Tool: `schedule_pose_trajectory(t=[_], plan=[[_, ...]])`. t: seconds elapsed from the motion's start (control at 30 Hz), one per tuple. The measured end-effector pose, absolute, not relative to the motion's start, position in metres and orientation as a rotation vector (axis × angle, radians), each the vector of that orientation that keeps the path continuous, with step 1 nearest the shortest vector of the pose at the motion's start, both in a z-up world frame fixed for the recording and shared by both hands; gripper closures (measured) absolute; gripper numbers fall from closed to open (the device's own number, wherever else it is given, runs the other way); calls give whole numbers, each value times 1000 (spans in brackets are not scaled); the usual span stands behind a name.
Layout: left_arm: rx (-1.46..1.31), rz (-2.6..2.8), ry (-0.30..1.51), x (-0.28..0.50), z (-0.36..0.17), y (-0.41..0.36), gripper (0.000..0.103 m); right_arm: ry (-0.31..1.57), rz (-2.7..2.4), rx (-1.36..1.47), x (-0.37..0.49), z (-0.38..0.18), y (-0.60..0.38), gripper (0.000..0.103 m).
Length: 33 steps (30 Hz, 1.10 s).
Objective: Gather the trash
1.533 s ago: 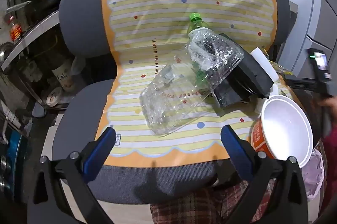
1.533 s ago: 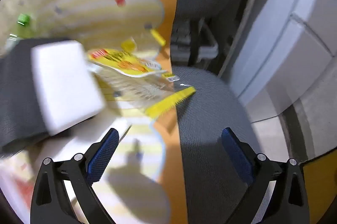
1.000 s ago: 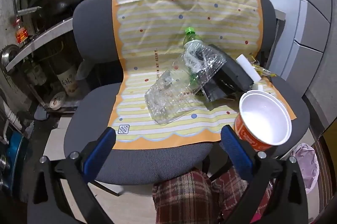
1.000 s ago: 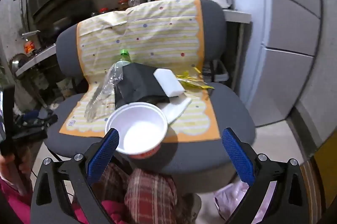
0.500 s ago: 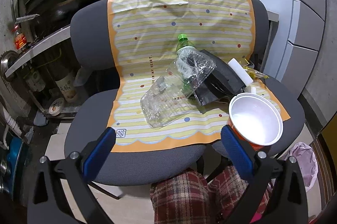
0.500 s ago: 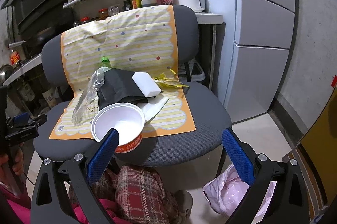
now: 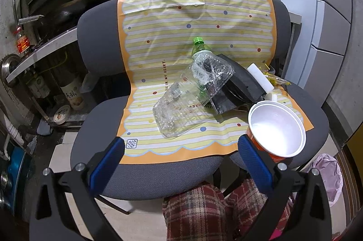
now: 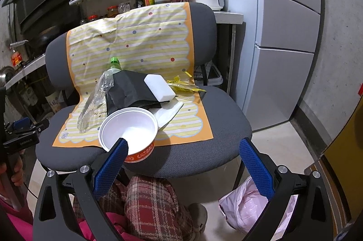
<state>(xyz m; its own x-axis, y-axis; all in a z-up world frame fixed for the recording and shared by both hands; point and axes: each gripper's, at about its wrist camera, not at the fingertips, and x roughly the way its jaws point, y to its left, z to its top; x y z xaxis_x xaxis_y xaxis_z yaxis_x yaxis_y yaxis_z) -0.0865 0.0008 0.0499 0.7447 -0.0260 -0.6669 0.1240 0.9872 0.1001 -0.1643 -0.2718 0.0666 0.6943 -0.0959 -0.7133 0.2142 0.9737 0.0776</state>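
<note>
- My left claw (image 7: pixel 181 158) hung wide apart, nothing between its blue pads, low in front of the grey chair (image 7: pixel 156 175).
- My right claw (image 8: pixel 183 161) was spread just as wide and gripped nothing either.
- The trash lay ahead of both claws, heaped on the striped yellow mat (image 7: pixel 181 37) draped over the chair's seat and back.
- Straight ahead of my left claw lay the crumpled clear plastic container (image 7: pixel 188 102), tilted over a green-capped bottle (image 7: pixel 198 43) behind it.
- Right of that sat a black pouch (image 7: pixel 240 84) with a white foam block (image 7: pixel 259 76) resting on top.
- The empty noodle cup (image 7: pixel 276 127), white inside and orange outside, stood at the mat's near right corner, just past my left claw's right finger.
- From my right claw, that noodle cup (image 8: pixel 129 130) sat right behind the left fingertip, at the seat's front edge.
- Yellow wrappers (image 8: pixel 181 85) lay further back, beside the foam block (image 8: pixel 158 88).
- A pink bag (image 8: pixel 247 202) sat on the floor below my right claw's right finger.
</note>
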Motion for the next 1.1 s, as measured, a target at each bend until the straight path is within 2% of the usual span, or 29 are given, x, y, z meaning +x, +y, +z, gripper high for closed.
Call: schedule_pose_trajectory(t=[1.1], plan=[[143,-83,726,-87,50,1,6,795,-170,166,-165,61,-270,6]])
